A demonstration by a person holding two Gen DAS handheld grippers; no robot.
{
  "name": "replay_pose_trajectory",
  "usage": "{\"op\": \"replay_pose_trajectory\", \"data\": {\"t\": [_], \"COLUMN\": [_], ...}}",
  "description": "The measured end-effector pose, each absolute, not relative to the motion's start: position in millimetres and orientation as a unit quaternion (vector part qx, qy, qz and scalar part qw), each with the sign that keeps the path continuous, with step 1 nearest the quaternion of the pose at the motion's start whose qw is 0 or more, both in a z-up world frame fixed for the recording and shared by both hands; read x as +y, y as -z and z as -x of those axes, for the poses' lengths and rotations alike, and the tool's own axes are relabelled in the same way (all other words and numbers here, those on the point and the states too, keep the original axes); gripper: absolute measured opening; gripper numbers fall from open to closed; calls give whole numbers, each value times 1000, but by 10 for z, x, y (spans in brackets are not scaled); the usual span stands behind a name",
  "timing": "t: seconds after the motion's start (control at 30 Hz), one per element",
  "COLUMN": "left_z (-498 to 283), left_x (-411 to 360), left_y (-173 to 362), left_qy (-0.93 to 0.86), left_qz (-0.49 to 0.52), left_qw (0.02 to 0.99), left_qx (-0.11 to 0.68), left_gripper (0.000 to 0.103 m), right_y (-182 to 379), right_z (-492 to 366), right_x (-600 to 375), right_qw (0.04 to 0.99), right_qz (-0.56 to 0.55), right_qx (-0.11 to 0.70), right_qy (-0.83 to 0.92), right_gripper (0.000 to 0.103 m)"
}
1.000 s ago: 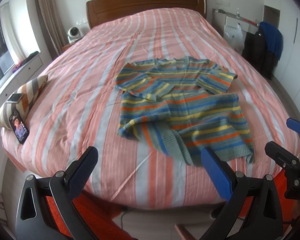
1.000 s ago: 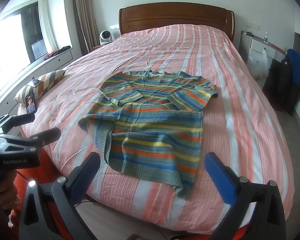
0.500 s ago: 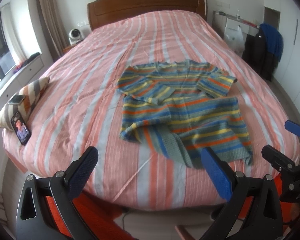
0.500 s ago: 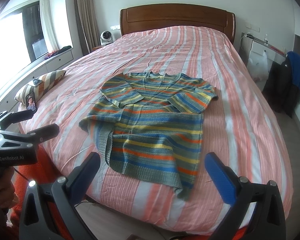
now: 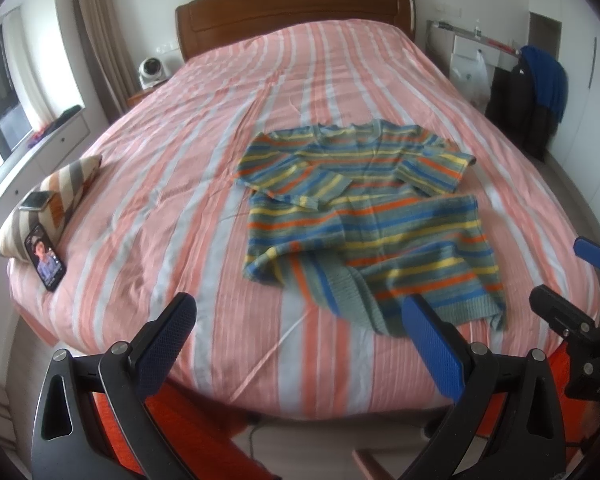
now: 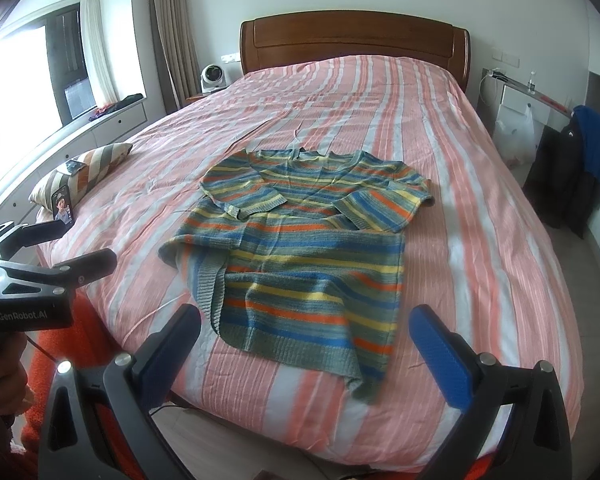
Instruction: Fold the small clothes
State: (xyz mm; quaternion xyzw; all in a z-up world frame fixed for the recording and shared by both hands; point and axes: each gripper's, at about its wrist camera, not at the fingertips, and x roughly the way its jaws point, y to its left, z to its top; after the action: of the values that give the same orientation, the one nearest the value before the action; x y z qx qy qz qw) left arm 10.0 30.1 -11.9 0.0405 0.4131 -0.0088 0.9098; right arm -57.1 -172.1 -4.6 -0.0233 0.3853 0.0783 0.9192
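Both the left gripper (image 5: 300, 340) and the right gripper (image 6: 308, 344) gape wide at the foot of the bed (image 6: 480, 240), holding nothing, clear of the striped sweater (image 6: 300, 248) lying on it.

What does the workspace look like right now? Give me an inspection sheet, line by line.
Surface: bed with a pink striped cover, wrinkled.
Job's things: striped sweater, sleeves folded across the chest, near left hem corner turned over.
Clutter: striped cushion at the bed's left edge, phone propped against it, a second device on top.
Grippers: left claw and right claw both open, off the bed's foot, holding nothing.
Cables: thin dark cable below the left claw.
Surroundings: wooden headboard, small fan, dark clothes hanging at right.
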Motion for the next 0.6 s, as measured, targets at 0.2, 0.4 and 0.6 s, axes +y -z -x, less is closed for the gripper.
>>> {"op": "replay_pose_trajectory", "data": {"t": [0.2,0.4,0.6], "left_z": [-141,-212,-218], "left_x": [444,496,467], "left_y": [8,-51,-113], "left_qy": [-5,-13,-13], "left_qz": [-37,-31,-35], "left_qw": [912,914,916], "left_qx": [408,405,400], "left_gripper": [103,103,103], "right_y": [-11,-78,-133], "right_z": [565,521,487], "right_x": [-1734,-1825,-1949], "right_qw": [922,925,928], "right_qz": [39,27,21], "right_qx": [380,375,369], "right_qy": [-66,-61,-37], "right_gripper": [103,103,103]}}
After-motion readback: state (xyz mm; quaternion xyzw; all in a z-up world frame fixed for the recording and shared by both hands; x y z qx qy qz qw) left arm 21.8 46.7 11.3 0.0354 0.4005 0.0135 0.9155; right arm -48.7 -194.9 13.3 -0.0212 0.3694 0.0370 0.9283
